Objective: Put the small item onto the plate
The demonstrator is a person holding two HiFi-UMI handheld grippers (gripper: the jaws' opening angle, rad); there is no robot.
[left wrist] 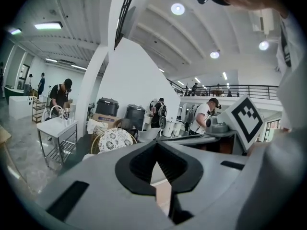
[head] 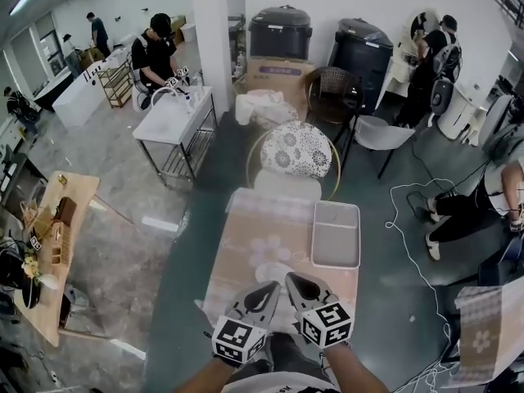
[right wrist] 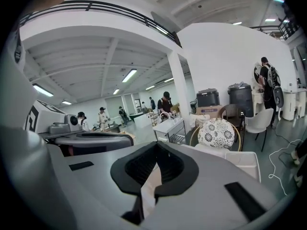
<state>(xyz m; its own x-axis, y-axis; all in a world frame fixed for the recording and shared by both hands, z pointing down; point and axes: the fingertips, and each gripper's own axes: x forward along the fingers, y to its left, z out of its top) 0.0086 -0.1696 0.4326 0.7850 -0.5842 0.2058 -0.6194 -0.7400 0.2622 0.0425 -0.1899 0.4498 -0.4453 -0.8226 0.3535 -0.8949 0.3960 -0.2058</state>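
Note:
In the head view both grippers are held close together over the near end of the table [head: 246,236], which has a pink floral cloth. My left gripper [head: 273,287] is shut, its jaws meeting at the tips with nothing between them. My right gripper [head: 291,279] is also shut and empty. A pale rounded shape [head: 270,270], possibly the plate, lies just beyond the tips and is partly hidden by them. No small item shows in any view. Each gripper view looks level across the room, with the left gripper [left wrist: 157,163] and the right gripper [right wrist: 157,163] showing shut jaws.
A shallow white tray [head: 336,234] sits on the table's right side. A chair with a patterned round cushion [head: 296,148] stands at the table's far end. Cables lie on the floor at the right. A person [head: 483,199] sits to the right, and others work at the back.

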